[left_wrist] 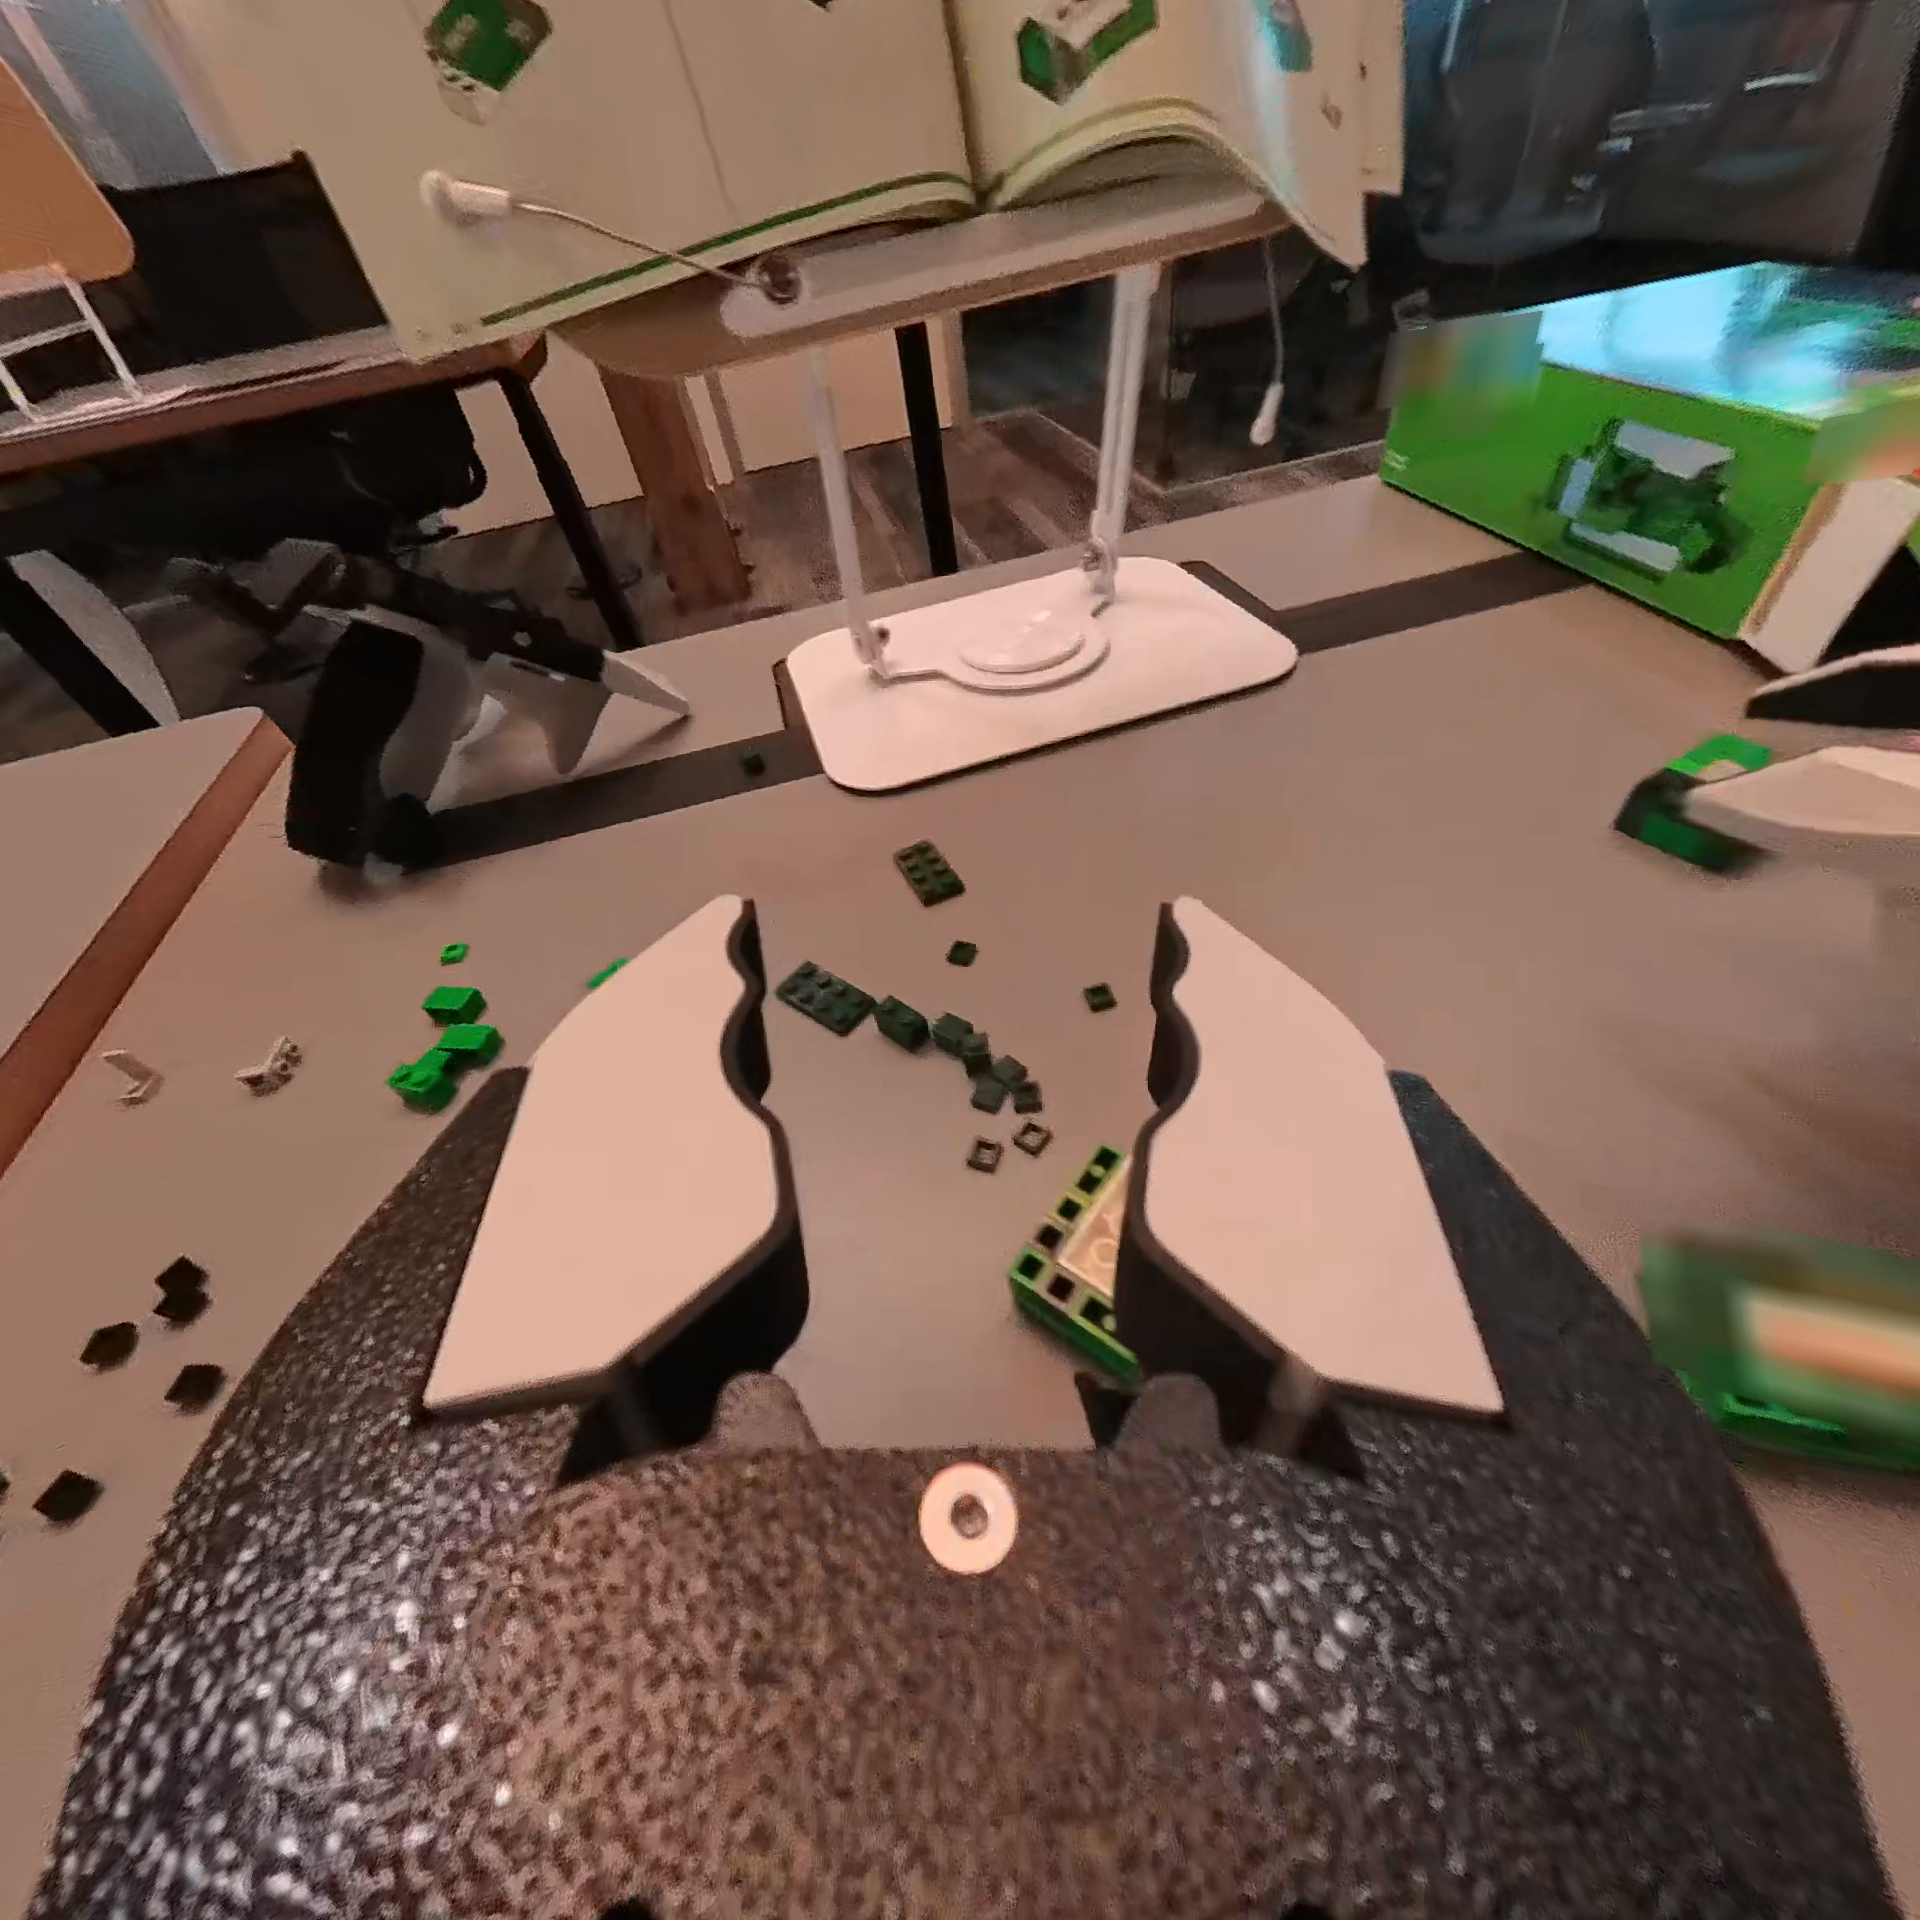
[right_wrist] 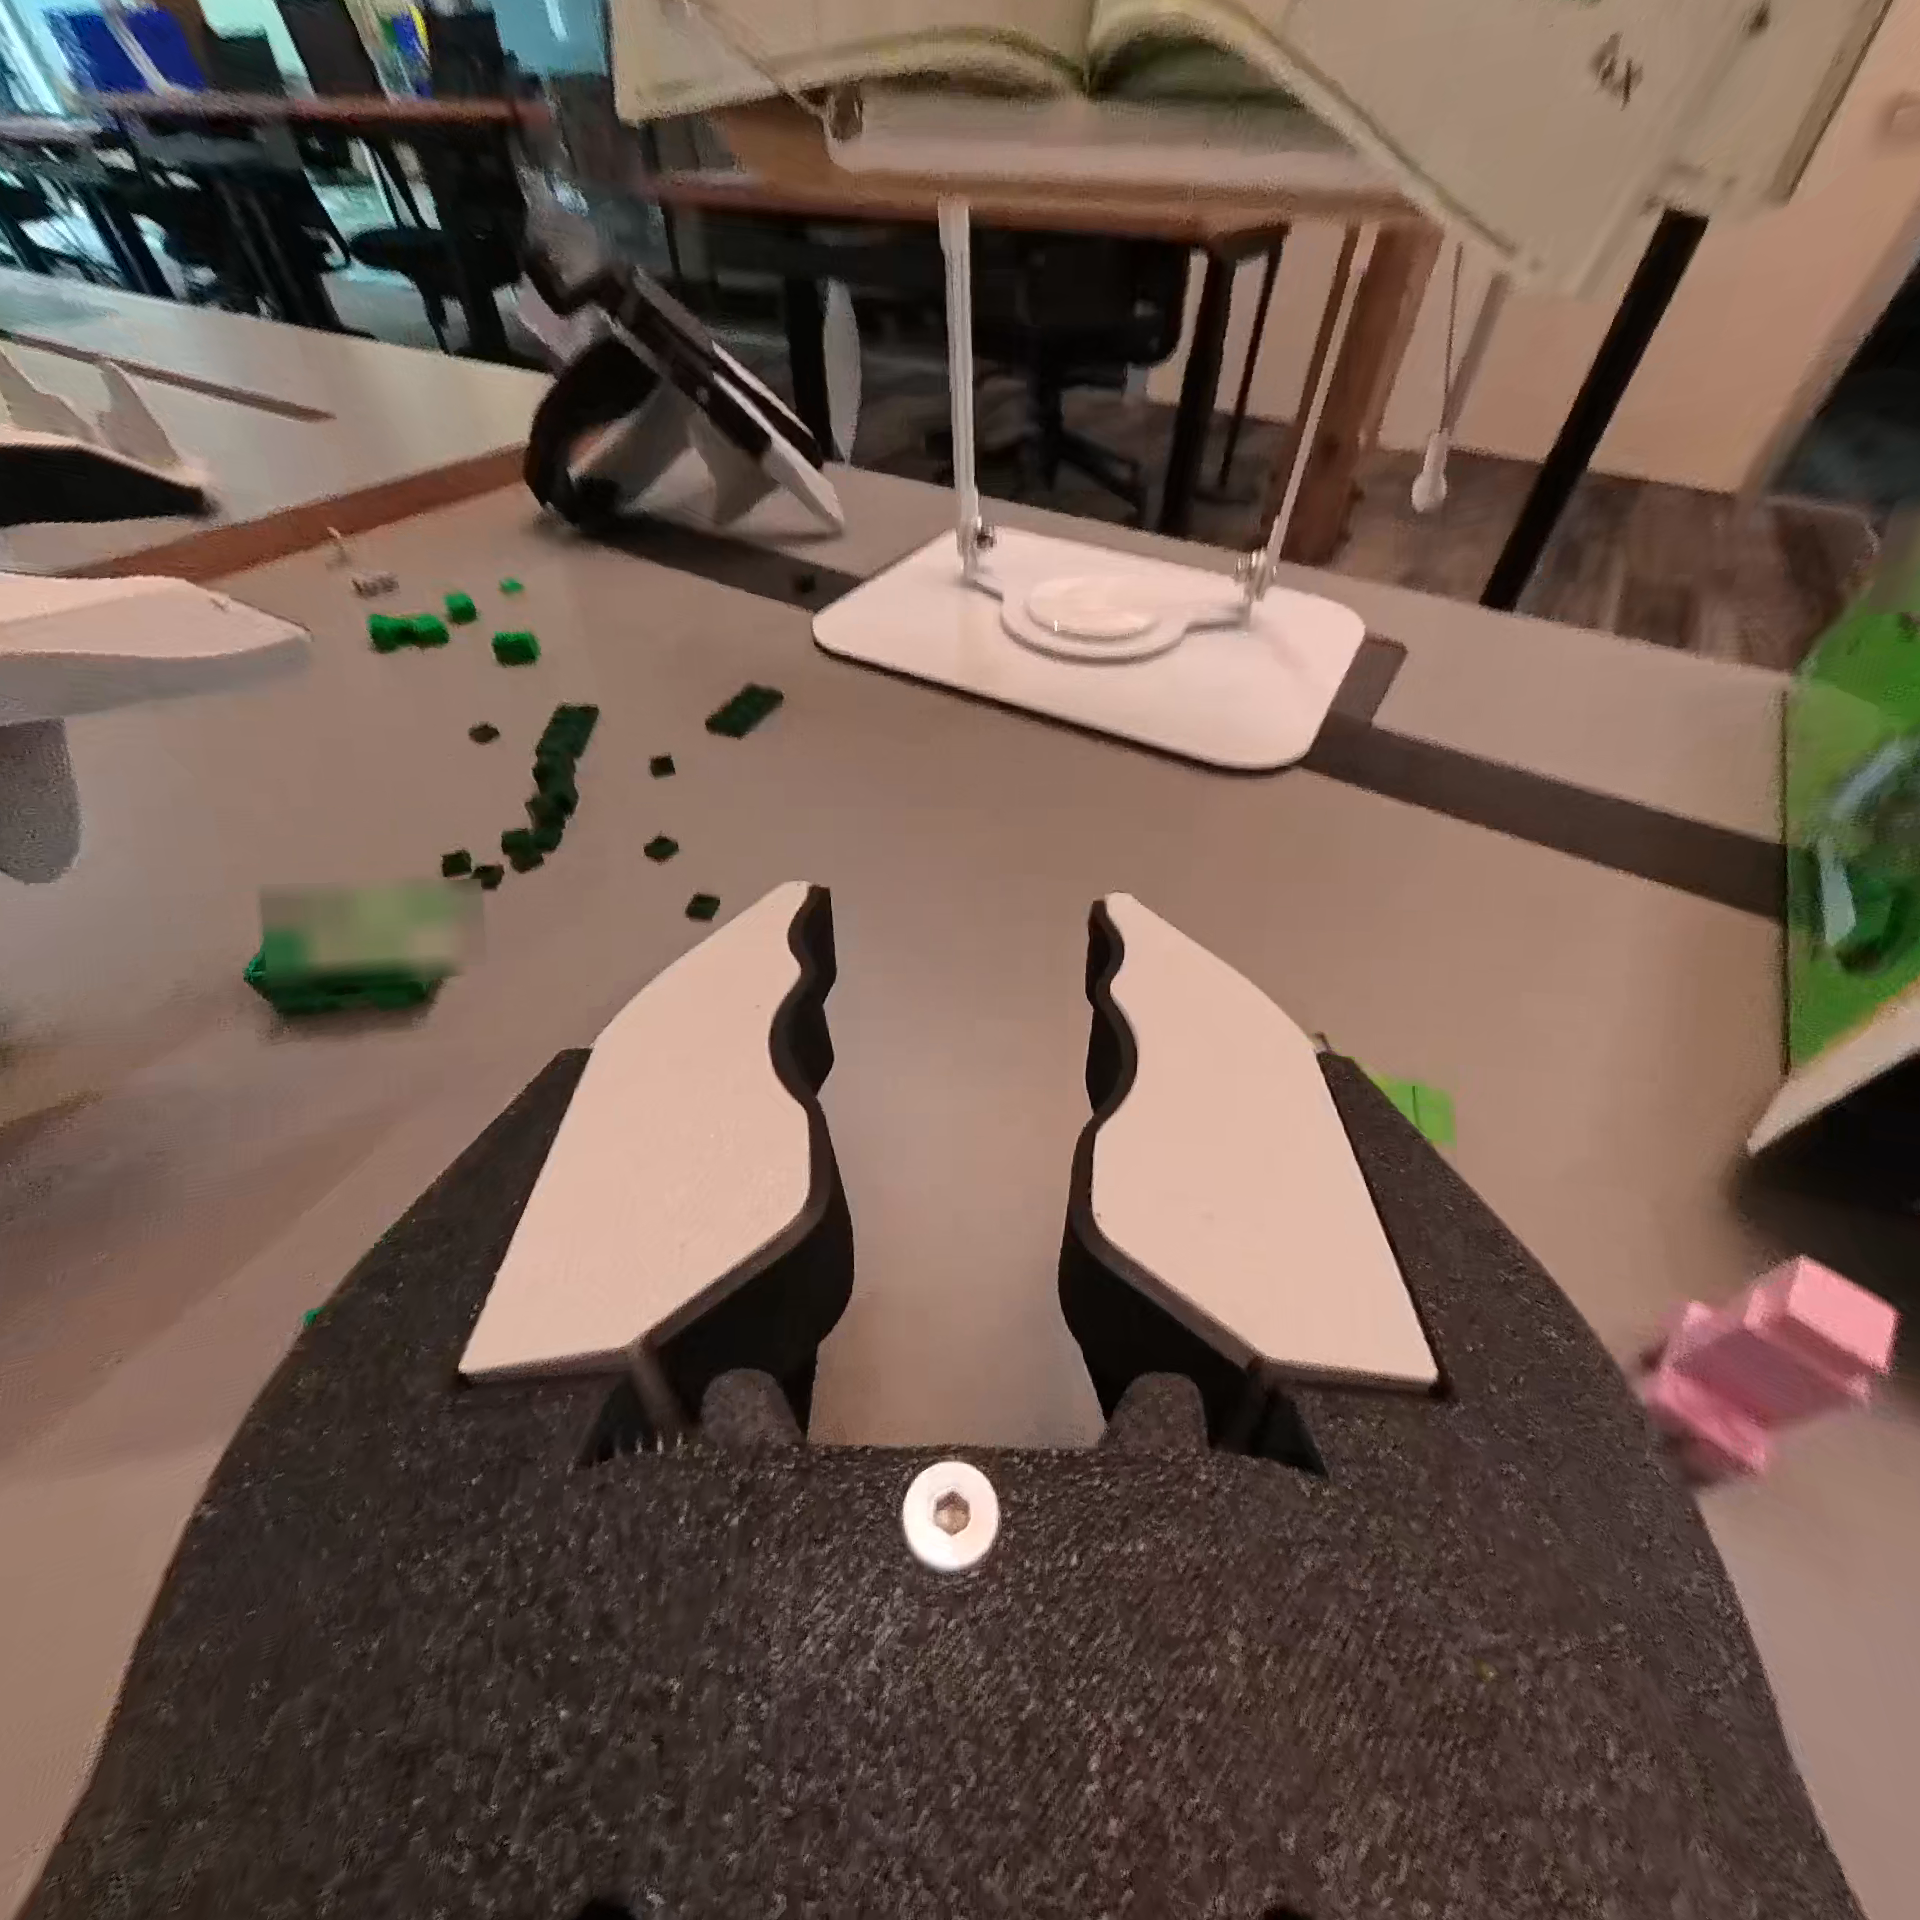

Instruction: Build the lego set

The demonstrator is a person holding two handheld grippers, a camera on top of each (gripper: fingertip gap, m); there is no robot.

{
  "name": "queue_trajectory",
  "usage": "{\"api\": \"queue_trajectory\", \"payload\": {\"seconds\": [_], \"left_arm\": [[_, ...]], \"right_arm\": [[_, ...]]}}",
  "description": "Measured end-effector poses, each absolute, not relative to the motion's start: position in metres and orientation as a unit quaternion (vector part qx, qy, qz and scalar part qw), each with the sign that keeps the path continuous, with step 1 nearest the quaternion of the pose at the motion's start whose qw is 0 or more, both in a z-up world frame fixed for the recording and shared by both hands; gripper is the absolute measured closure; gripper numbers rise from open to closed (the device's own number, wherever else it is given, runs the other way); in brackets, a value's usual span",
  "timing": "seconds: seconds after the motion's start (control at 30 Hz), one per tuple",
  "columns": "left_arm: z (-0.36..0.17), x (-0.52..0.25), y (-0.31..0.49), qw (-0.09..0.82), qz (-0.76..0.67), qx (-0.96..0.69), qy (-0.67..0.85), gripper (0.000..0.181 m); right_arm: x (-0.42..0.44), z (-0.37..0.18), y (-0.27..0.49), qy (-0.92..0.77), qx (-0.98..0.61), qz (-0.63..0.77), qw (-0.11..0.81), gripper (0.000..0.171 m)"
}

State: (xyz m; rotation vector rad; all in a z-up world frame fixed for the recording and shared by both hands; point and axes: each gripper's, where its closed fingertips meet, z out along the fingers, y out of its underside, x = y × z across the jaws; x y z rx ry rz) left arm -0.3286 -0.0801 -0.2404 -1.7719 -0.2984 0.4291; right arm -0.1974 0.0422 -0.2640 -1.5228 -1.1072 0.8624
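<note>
My left tool (left_wrist: 956, 935) hangs over the grey worktop (left_wrist: 1351, 935) with its jaws apart and nothing between them. Past its tips, from 12 toward 1 o'clock, runs a string of dark green lego plates and small tiles (left_wrist: 935, 1023), all loose on the surface. A larger dark green plate (left_wrist: 928, 873) lies farther out at 12. At 9 o'clock sits a cluster of bright green bricks (left_wrist: 449, 1039), with two pale small parts (left_wrist: 268, 1065) beyond them. Black small pieces (left_wrist: 125, 1340) are scattered at 8 o'clock. A bright green frame piece with a tan inset (left_wrist: 1075, 1262) lies partly hidden behind my left tool's right finger, at 4 o'clock. My right tool (right_wrist: 958, 914) also has its jaws spread, empty, over bare worktop; in the left wrist view it shows at 2 o'clock, just beside a green brick assembly (left_wrist: 1683, 821); whether they touch I cannot tell. From the right tool, a pink brick build (right_wrist: 1766, 1371) sits at 4 o'clock, blurred. A white book stand (left_wrist: 1039, 665) stands at 12 o'clock, carrying the open instruction booklet (left_wrist: 935, 104). The green lego box (left_wrist: 1662, 488) lies at 1 o'clock. A spare gripper (left_wrist: 436, 717) rests on its side at 10 o'clock.
</note>
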Motion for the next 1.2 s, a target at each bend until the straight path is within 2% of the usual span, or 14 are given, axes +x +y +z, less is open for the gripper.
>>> {"api": "queue_trajectory", "payload": {"seconds": [0.27,0.47,0.6,0.73,0.83,0.97,1.2], "left_arm": [[-0.204,-0.333,-0.107,0.709,0.120,-0.689,-0.096,0.101],[-0.203,-0.351,-0.126,0.702,0.117,-0.700,-0.070,0.100],[-0.197,-0.363,-0.143,0.721,0.097,-0.682,-0.081,0.111],[-0.192,-0.371,-0.154,0.733,0.107,-0.666,-0.087,0.134],[-0.191,-0.373,-0.157,0.731,0.121,-0.666,-0.086,0.162],[-0.198,-0.381,-0.158,0.705,0.170,-0.683,-0.085,0.179],[-0.216,-0.396,-0.159,0.647,0.245,-0.719,-0.071,0.181]], "right_arm": [[-0.202,-0.244,0.037,-0.454,-0.570,0.403,0.553,0.129],[-0.200,-0.243,0.036,-0.451,-0.566,0.411,0.554,0.133],[-0.199,-0.242,0.038,-0.439,-0.570,0.422,0.551,0.134],[-0.197,-0.241,0.038,-0.436,-0.567,0.426,0.554,0.135],[-0.196,-0.240,0.036,-0.437,-0.566,0.425,0.556,0.136],[-0.196,-0.241,0.035,-0.439,-0.564,0.423,0.557,0.136],[-0.197,-0.241,0.033,-0.444,-0.563,0.419,0.557,0.136]]}}
